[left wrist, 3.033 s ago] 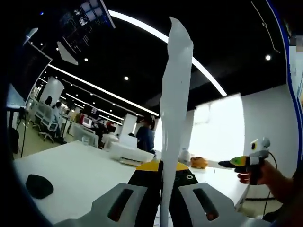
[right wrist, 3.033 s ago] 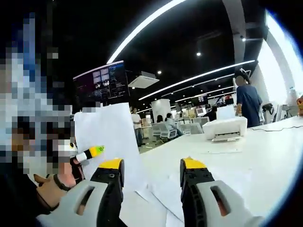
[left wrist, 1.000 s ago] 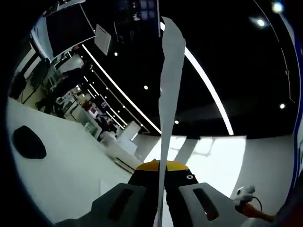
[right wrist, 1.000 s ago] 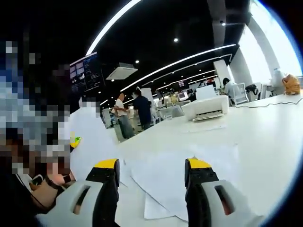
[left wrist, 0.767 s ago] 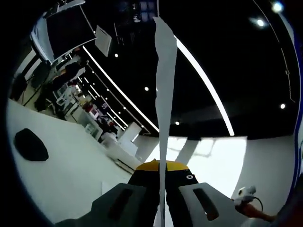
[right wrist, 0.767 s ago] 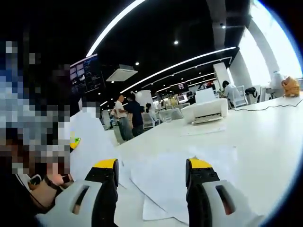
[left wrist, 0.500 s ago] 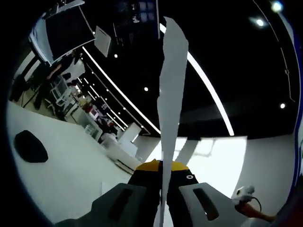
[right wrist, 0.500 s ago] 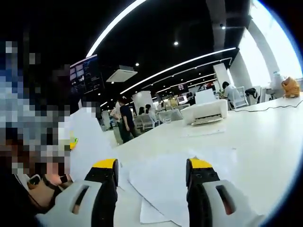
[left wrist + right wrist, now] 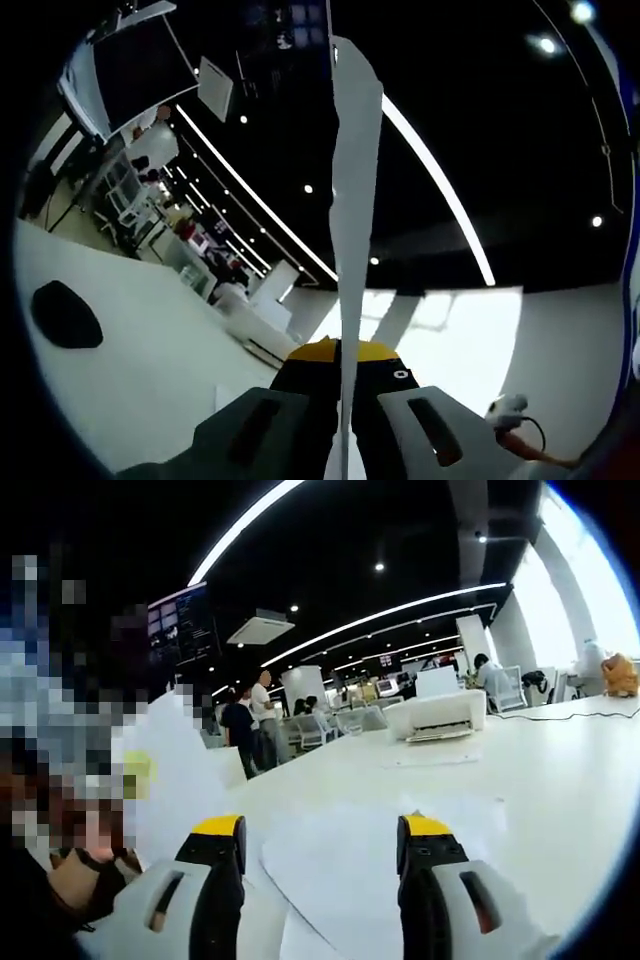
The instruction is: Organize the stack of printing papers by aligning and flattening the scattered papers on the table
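My left gripper (image 9: pixel 338 352) is shut on a white paper sheet (image 9: pixel 354 190), which stands edge-on and rises straight up between the yellow-tipped jaws. In the right gripper view the same held sheet (image 9: pixel 175 770) shows at the left, above a person's hand (image 9: pixel 85 875). My right gripper (image 9: pixel 322 835) is open, its jaws wide apart with nothing between them. Beyond its jaws, loose white papers (image 9: pixel 350 855) lie overlapping on the white table (image 9: pixel 540 770). At the lower right of the left gripper view, part of the right gripper (image 9: pixel 507 408) peeks in.
A white printer (image 9: pixel 443 716) stands on the table further back, with a single sheet (image 9: pixel 425 758) in front of it. A black rounded object (image 9: pixel 65 314) lies on the table at the left. People and chairs stand in the background office.
The held sheet has swayed slightly between frames. The right gripper view has shifted a little, bringing the papers on the table nearer its jaws. A person in the background has walked left.
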Demonstrator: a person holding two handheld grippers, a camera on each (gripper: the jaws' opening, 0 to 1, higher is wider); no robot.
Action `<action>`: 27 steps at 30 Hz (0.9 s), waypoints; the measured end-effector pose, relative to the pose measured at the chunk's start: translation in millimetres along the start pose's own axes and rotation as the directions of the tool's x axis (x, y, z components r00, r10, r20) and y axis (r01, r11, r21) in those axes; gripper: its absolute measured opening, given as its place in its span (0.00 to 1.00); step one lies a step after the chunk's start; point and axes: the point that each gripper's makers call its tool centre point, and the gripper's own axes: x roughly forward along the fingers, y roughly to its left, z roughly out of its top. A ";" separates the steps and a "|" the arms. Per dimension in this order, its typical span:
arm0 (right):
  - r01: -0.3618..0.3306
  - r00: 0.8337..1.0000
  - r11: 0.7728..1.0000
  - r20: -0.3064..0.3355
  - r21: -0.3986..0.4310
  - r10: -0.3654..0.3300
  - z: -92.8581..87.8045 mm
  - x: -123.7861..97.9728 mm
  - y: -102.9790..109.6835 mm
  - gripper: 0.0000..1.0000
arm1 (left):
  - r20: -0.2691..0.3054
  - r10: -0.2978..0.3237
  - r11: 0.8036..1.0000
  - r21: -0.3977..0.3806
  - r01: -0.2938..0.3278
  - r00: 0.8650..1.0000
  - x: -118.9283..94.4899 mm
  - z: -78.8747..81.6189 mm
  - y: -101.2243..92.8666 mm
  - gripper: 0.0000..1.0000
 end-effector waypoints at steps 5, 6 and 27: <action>0.043 0.998 0.999 -0.051 -0.010 -0.044 -13.2 11.0 -15.5 0.63 | 0.012 0.024 1.000 -0.002 -0.024 1.000 -3.0 3.0 6.7 0.06; 0.064 0.996 0.998 -0.064 -0.017 -0.065 -16.1 12.4 -19.5 0.68 | 0.021 0.033 0.999 -0.003 -0.032 0.999 -4.3 4.6 8.5 0.06; 0.097 0.988 0.995 -0.124 -0.006 -0.097 -48.9 37.0 -58.2 0.86 | 0.051 0.045 0.998 -0.047 -0.042 0.998 -10.0 11.5 13.4 0.06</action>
